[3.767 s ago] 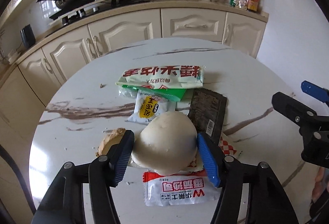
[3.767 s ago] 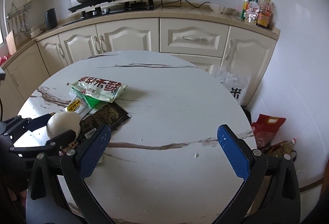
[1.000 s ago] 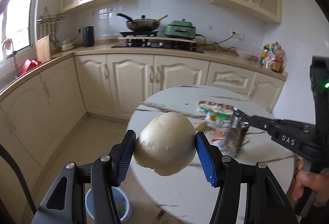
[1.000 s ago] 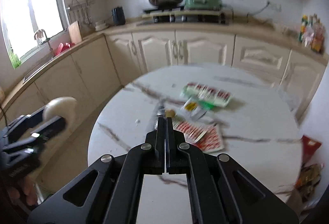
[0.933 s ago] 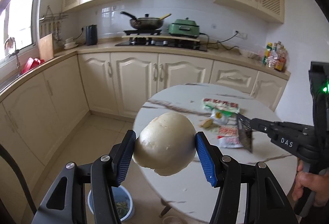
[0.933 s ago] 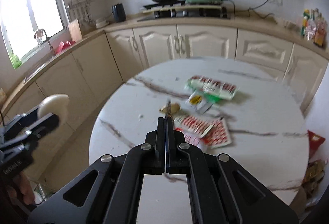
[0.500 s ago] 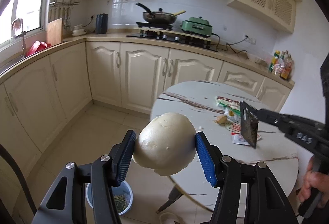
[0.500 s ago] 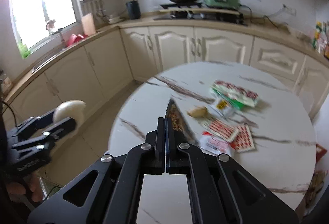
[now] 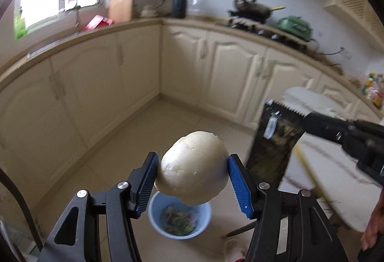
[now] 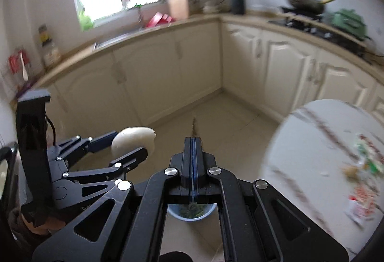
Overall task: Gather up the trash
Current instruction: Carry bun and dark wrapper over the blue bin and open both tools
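The left hand-held gripper (image 9: 192,180) is up in the air over the floor; its two blue pads press on the sides of a round white bun (image 9: 193,169), so it is holding the bun tight; right under the bun, down on the floor, sits a small blue bin (image 9: 180,220) with green scraps inside; a bit to the right hangs a dark wrapper (image 9: 273,142) with a zigzag top edge; the right hand-held gripper (image 10: 193,142) has its jaws squeezed together on that wrapper, which looks like a thin line from its own camera; the wrapper hangs close beside the bun but does not touch it; farther right is the round white surface (image 10: 312,142) with brown streaks; more wrappers (image 10: 364,175) lie on it, all blurry, well apart from the bin.
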The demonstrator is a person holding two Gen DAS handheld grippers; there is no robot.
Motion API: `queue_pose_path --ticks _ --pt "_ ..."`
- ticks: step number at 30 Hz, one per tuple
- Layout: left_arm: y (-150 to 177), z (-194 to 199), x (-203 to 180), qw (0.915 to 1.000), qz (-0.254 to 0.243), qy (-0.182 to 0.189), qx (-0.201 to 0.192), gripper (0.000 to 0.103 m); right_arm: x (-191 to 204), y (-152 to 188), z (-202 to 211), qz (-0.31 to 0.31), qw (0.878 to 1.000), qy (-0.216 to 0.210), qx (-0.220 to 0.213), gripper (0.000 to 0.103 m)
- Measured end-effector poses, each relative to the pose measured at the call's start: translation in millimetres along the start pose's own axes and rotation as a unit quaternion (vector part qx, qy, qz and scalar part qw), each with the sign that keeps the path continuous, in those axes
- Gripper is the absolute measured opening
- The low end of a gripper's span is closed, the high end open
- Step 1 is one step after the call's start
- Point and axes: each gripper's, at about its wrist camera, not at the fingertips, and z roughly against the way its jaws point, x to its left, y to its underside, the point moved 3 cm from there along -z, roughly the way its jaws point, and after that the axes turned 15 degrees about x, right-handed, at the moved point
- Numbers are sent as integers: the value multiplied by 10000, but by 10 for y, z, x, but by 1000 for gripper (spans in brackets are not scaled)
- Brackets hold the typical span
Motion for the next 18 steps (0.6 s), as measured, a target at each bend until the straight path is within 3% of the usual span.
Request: queue_pose_path --ticks 7,18 --pt "-22 -942 276 9959 238 -70 870 55 277 9 -1290 98 9955 -325 881 1" --pt "-187 -2358 511 9784 300 -93 2042 59 -42 226 -2671 -129 9787 -371 2015 2"
